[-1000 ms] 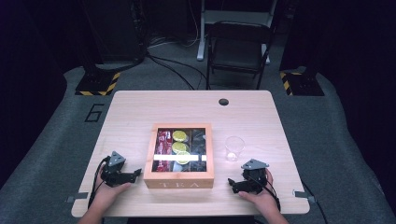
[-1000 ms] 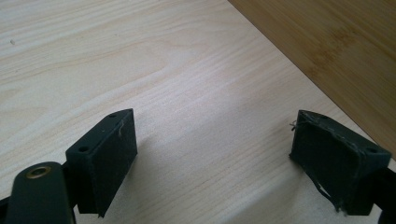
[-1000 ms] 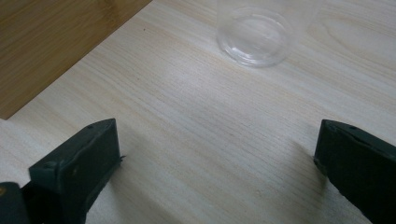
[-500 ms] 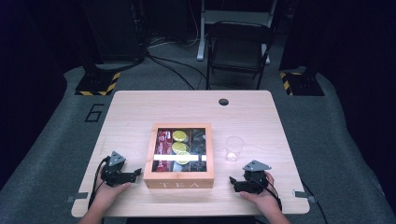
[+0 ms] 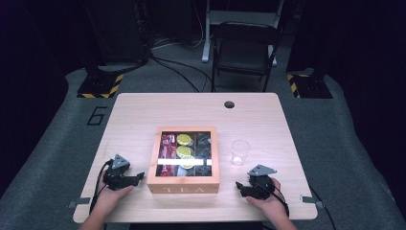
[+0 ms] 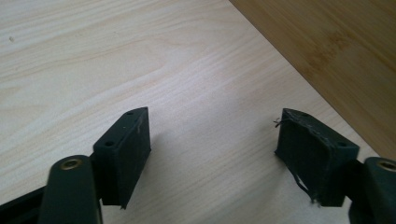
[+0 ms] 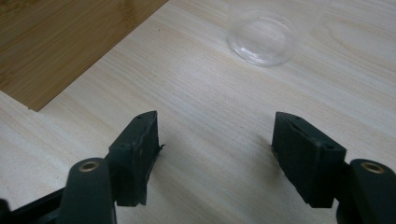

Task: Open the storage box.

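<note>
Beside the tea box (image 5: 183, 159), each hand-held gripper (image 6: 212, 140) (image 7: 215, 142) gaping, empty; box contents partly glare-hidden.

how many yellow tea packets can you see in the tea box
3, all in the middle column of the tea box: one at the back, one mid, one nearer the front. Glare may hide more.
</note>
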Motion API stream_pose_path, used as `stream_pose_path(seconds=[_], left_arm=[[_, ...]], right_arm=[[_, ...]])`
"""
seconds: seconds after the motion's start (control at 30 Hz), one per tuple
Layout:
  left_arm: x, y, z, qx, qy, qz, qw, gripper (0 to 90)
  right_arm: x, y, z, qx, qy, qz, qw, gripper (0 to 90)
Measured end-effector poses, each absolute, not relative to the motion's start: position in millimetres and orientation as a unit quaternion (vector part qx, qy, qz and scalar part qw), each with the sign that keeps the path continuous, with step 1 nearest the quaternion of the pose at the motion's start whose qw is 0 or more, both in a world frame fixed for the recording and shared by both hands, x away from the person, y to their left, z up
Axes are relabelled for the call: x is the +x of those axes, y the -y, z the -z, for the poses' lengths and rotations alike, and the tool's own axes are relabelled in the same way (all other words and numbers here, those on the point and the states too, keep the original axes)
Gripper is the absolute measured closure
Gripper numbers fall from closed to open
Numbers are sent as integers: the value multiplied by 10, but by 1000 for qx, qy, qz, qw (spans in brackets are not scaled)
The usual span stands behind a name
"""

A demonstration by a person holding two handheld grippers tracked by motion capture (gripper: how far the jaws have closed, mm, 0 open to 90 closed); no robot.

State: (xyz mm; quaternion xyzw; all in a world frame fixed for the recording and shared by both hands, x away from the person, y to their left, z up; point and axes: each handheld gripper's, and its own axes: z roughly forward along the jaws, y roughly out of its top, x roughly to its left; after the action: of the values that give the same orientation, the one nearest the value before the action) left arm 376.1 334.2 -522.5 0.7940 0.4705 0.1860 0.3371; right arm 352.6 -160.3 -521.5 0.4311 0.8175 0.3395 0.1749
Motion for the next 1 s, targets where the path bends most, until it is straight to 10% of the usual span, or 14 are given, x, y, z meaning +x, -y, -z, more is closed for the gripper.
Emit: stream_pose_path(seconds=[1.0], left_arm=[[3453, -3426, 4794, 760, -484, -172, 398, 463]], right_arm=[[3392, 1571, 4880, 428, -803, -383, 157, 508]])
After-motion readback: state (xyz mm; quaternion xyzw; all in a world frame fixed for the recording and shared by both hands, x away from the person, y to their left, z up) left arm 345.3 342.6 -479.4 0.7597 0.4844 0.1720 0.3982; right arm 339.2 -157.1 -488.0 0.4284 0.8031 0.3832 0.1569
